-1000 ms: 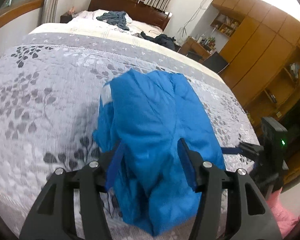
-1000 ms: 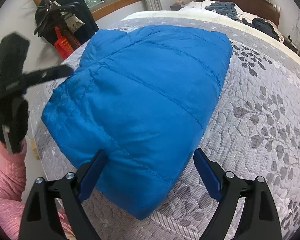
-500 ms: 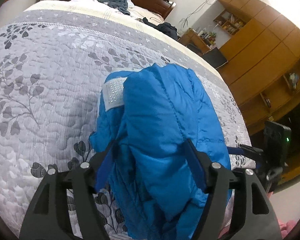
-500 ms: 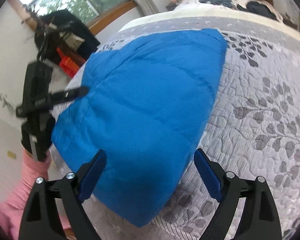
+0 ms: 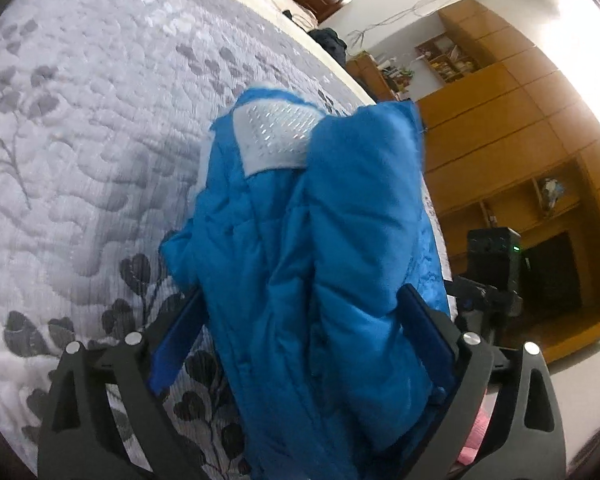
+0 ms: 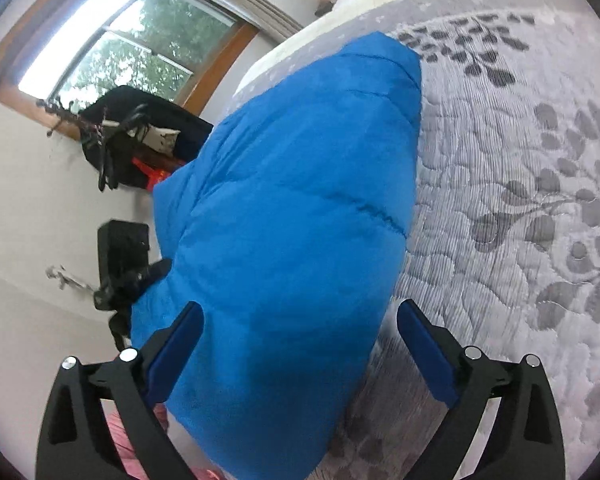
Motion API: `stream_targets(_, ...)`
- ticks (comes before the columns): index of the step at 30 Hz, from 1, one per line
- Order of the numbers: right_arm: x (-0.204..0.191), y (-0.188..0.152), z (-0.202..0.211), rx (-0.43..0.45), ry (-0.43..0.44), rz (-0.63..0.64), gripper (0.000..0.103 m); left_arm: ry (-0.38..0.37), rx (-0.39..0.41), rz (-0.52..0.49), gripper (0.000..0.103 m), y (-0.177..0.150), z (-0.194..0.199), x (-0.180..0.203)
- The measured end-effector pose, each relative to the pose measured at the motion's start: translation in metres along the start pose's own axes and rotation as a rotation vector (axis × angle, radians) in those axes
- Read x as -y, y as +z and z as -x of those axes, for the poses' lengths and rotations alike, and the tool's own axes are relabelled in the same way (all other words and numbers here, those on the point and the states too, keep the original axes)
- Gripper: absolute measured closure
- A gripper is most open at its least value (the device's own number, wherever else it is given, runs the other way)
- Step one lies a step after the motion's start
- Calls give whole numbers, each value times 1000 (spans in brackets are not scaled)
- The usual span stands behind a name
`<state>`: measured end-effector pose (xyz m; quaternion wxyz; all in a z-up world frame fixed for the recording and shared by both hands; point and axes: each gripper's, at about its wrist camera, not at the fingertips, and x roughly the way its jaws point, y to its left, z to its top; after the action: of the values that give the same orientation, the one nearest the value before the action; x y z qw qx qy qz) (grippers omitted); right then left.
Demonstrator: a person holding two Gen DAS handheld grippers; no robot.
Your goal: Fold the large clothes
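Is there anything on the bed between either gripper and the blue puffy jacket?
Nothing visible. The blue quilted puffer jacket already bulges between the blue pads of the left gripper, and its padded edge sits between those of the right gripper. Around it lies only the grey leaf-patterned bedspread.
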<state>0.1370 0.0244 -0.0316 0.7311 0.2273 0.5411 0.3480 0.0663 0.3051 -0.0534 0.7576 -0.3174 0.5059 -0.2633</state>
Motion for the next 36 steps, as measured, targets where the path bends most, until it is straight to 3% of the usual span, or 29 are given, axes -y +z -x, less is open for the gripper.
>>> stream_targets(9, 21, 11, -41, -67, 163, -68, 3, -121, 1, 18, 2, -1, -24, -14)
stream_targets(13, 9, 10, -49, -64, 145, -18, 5, -149, 28, -1, 2, -8, -30, -11)
stream_targets(16, 1, 6, -39, -46, 133, 15, 22, -172, 41, -9, 9, -11, -37, -5)
stream_targets(18, -2, 4, -31, -29, 134, 29, 34, -209, 38, 11, 21, -13, -42, -3)
stream_targets(19, -2, 3, -29, -24, 138, 31, 39, -225, 39, 26, 22, -13, -45, -2)
stream_targets(21, -5, 1, -20, -14, 134, 44, 43, -232, 45, 33, 27, -15, -49, 2)
stream_targets(28, -5, 5, 29, 43, 72, 78, 44, -301, 21, 16, 31, -8, -83, 48)
stream_targets(36, 17, 22, 117, 127, -22, 103, 44, -353, 4, -65, 31, 20, -142, 123)
